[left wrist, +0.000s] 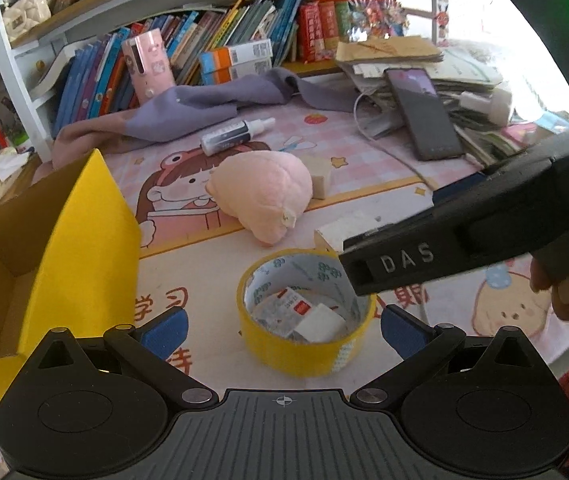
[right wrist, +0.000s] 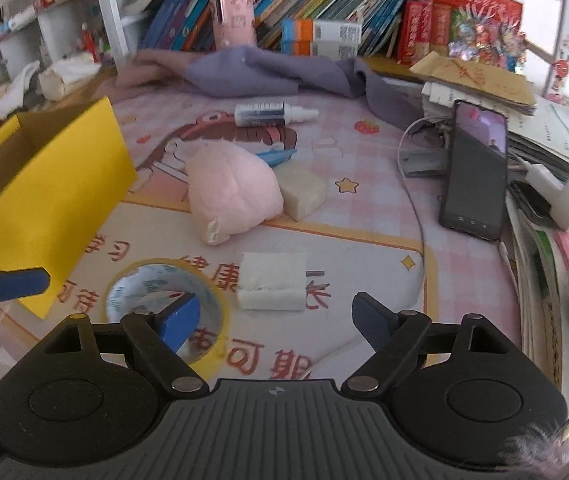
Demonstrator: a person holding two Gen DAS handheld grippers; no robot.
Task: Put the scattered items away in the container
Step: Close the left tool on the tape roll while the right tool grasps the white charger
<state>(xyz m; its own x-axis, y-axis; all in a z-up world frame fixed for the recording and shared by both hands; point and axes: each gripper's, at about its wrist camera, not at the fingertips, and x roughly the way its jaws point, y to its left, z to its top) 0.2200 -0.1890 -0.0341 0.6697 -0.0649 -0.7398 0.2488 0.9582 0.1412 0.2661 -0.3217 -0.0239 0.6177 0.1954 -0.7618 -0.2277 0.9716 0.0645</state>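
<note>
Left hand-held gripper [left wrist: 282, 326] is spread wide, nothing pinched, with the yellow tape roll [left wrist: 304, 312] lying flat on the table between its pads; the yellow box [left wrist: 84, 240] waits left.

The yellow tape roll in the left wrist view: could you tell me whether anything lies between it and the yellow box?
Nothing visible does. The yellow tape roll stands on the printed mat, with only bare mat between it and the open yellow cardboard box to its left.
</note>
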